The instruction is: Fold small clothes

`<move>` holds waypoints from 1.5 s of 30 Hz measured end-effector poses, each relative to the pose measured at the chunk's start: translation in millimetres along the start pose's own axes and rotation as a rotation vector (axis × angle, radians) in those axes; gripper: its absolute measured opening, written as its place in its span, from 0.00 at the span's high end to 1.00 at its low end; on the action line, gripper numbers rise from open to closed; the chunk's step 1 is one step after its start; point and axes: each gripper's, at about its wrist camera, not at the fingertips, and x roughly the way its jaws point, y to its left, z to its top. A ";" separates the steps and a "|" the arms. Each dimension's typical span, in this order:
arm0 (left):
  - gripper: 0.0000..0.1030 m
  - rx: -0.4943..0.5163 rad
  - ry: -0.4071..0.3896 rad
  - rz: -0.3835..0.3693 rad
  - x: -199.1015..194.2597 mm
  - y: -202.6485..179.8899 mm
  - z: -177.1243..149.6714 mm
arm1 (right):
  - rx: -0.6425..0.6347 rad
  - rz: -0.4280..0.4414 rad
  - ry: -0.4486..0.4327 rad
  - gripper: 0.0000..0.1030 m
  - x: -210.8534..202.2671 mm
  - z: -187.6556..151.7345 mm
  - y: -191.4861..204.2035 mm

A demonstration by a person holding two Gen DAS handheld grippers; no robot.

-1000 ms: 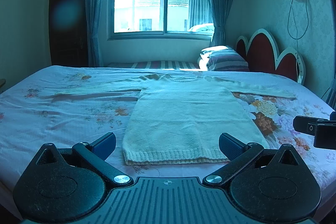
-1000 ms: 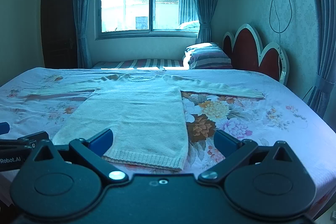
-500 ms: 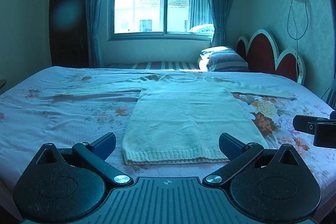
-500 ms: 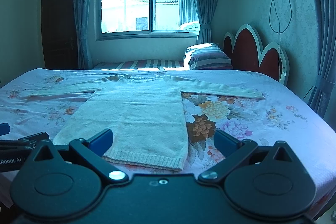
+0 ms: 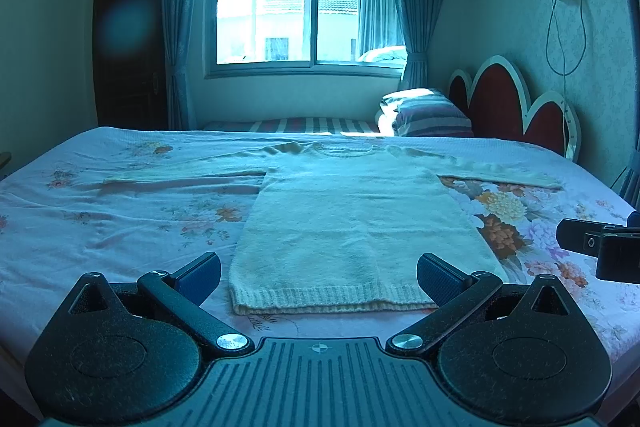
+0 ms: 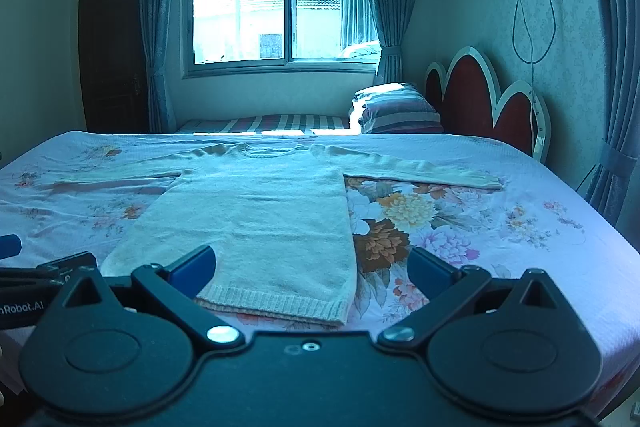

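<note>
Lying flat on the floral bed (image 5: 120,227), the sweater (image 5: 352,223) faces both spread grippers, left gripper (image 5: 319,277) and right gripper (image 6: 312,271).

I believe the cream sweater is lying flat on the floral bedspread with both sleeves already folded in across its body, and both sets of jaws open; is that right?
Not quite: the sleeves are not folded in. In the right wrist view the cream sweater lies flat on the floral bedspread with both sleeves spread straight out to the sides. The rest holds: the left gripper and right gripper both have their jaws open.
</note>
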 end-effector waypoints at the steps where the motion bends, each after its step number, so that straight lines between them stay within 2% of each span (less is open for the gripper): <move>1: 0.00 0.000 0.002 0.001 0.6 0.1 0.1 | 0.001 0.001 0.000 0.00 -0.1 -0.2 0.0; 8: 0.00 -0.011 0.023 -0.009 11.5 3.4 4.8 | 0.002 0.001 0.006 0.00 2.2 0.0 -1.8; 11: 0.00 -0.082 -0.011 -0.028 20.8 21.6 15.1 | 0.003 -0.001 0.003 0.00 9.4 5.5 -4.6; 13: 0.00 -0.117 -0.020 -0.013 34.4 35.9 24.4 | -0.003 -0.012 -0.013 0.00 18.9 13.2 -8.0; 15: 0.00 -0.138 -0.003 0.015 57.9 51.8 33.1 | -0.023 -0.050 -0.037 0.00 33.1 21.9 -11.8; 16: 0.00 -0.158 0.009 0.000 70.8 61.6 37.1 | -0.033 -0.069 -0.048 0.00 42.3 27.2 -14.4; 21: 0.00 -0.367 0.043 -0.041 152.0 130.8 55.3 | -0.024 -0.136 -0.059 0.00 100.7 61.1 -39.8; 25: 0.01 -0.482 0.037 0.033 219.4 192.2 69.7 | 0.019 -0.201 -0.101 0.00 145.9 87.4 -66.1; 28: 0.01 -0.590 0.021 0.102 264.8 239.4 81.5 | 0.043 -0.224 -0.093 0.00 183.4 101.9 -84.5; 29: 0.02 -0.620 0.011 0.126 279.3 256.3 84.2 | 0.053 -0.228 -0.080 0.00 198.3 106.3 -91.9; 30: 0.15 -0.653 0.014 0.147 294.6 271.2 85.2 | 0.062 -0.226 -0.068 0.00 209.8 108.9 -97.8; 31: 0.24 -0.688 0.021 0.162 310.7 285.1 84.4 | 0.076 -0.218 -0.051 0.00 225.3 110.3 -105.5; 34: 0.25 -0.807 0.025 0.236 356.4 328.1 75.1 | 0.113 -0.225 -0.014 0.00 259.9 111.2 -123.1; 38: 0.25 -0.948 0.046 0.295 404.8 383.5 53.8 | 0.189 -0.289 0.058 0.01 299.5 106.2 -136.8; 41: 0.25 -1.020 0.043 0.280 434.9 415.1 38.8 | 0.209 -0.321 0.086 0.01 312.7 103.4 -130.5; 44: 0.26 -0.994 0.033 0.243 457.9 433.7 45.8 | 0.256 -0.352 0.096 0.01 314.4 108.3 -121.3; 45: 0.40 -1.004 0.029 0.224 464.0 437.8 47.1 | 0.269 -0.363 0.094 0.01 311.2 109.1 -117.7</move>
